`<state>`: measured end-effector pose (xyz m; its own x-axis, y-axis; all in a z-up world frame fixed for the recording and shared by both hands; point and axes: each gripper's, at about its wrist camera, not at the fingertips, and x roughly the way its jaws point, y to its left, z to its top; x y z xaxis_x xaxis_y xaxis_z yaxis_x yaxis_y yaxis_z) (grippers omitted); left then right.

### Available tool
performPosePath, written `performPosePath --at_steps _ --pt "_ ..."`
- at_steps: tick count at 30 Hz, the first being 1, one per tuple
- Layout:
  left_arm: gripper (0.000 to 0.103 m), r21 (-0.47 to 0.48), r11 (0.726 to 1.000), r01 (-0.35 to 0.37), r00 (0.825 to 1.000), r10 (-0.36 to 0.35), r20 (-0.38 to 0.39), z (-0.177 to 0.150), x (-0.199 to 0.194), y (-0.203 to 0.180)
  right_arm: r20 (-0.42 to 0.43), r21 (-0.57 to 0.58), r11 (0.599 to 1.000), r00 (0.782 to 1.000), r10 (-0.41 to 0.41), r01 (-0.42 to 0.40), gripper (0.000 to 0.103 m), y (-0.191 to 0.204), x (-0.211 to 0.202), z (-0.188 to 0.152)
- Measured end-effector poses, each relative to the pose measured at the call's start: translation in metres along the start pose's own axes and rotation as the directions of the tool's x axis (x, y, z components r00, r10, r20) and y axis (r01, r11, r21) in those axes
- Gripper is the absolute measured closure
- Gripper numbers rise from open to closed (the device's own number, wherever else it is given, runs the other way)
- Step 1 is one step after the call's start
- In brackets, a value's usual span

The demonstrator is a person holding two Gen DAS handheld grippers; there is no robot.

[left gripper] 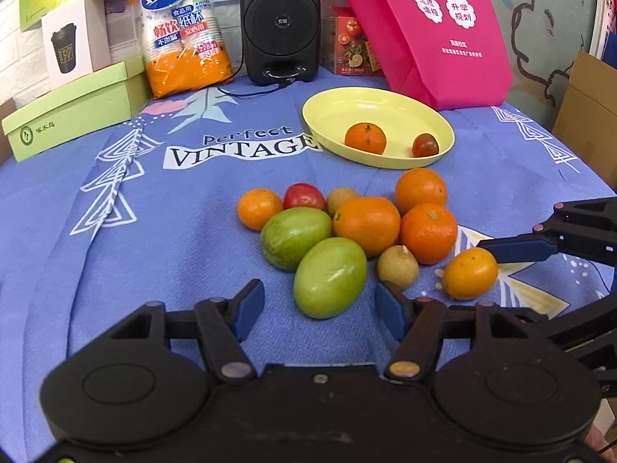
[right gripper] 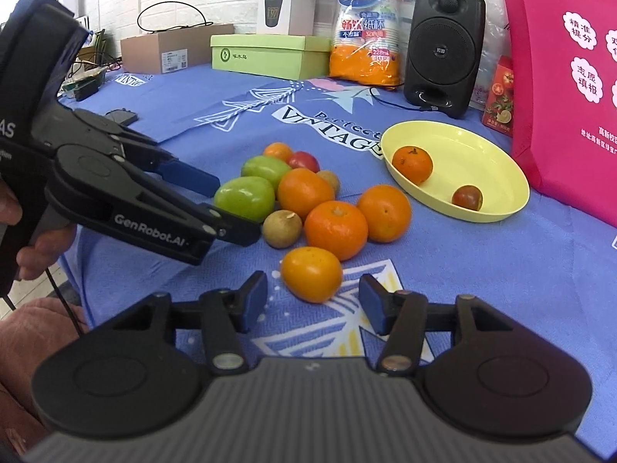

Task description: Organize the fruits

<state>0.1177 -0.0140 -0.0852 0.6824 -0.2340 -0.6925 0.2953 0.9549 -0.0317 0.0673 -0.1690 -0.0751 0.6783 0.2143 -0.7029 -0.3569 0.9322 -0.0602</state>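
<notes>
A pile of fruit lies on the blue cloth: two green fruits (left gripper: 329, 276), several oranges (left gripper: 366, 223), a red tomato (left gripper: 304, 195) and two brown kiwis (left gripper: 397, 268). A yellow plate (left gripper: 385, 108) behind holds a mandarin (left gripper: 364, 138) and a dark tomato (left gripper: 425, 145). My left gripper (left gripper: 320, 310) is open, just in front of the nearest green fruit. My right gripper (right gripper: 313, 305) is open, its pads flanking a small orange (right gripper: 311, 274) without touching. In the right wrist view the left gripper (right gripper: 227, 208) reaches the green fruit (right gripper: 245, 196).
Along the back stand a black speaker (left gripper: 279, 23), an orange bag of paper cups (left gripper: 185, 34), green boxes (left gripper: 77, 108), a white cup box (left gripper: 73, 40), a red carton (left gripper: 353, 46) and a pink bag (left gripper: 432, 27). A cardboard box (left gripper: 590, 115) stands right.
</notes>
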Motion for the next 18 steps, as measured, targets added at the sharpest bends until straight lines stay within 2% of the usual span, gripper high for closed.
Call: performPosePath --at_steps 3,5,6,7,11,18 --pt "0.043 0.007 1.0 0.002 1.0 -0.002 0.0 0.0013 0.0028 -0.0015 0.002 0.0 1.0 1.0 0.004 -0.004 0.051 0.0005 0.0034 0.0006" --pt "0.051 0.009 1.0 0.019 1.0 -0.02 0.003 0.0012 0.0031 -0.0017 0.004 -0.002 1.0 1.0 0.012 -0.012 0.053 0.0 0.0046 0.0015" --pt "0.06 0.011 0.999 0.041 0.999 -0.042 0.014 0.0006 0.0027 -0.0012 0.004 -0.003 1.0 1.0 0.02 -0.02 0.057 -0.0002 0.005 0.0017" --pt "0.062 0.005 0.998 0.055 0.998 -0.055 0.018 0.0006 0.003 -0.0003 0.005 -0.003 1.0 1.0 0.027 -0.027 0.059 0.0 0.0052 0.0022" --pt "0.064 -0.011 0.997 0.071 0.997 -0.071 0.019 0.001 0.0026 0.0015 0.006 -0.012 0.999 0.999 0.034 -0.034 0.069 0.0012 0.0047 0.003" --pt "0.064 -0.004 0.997 0.071 0.997 -0.071 0.019 -0.001 -0.0039 -0.0017 0.007 -0.015 0.999 0.999 0.036 -0.036 0.069 0.0015 0.0019 0.0036"
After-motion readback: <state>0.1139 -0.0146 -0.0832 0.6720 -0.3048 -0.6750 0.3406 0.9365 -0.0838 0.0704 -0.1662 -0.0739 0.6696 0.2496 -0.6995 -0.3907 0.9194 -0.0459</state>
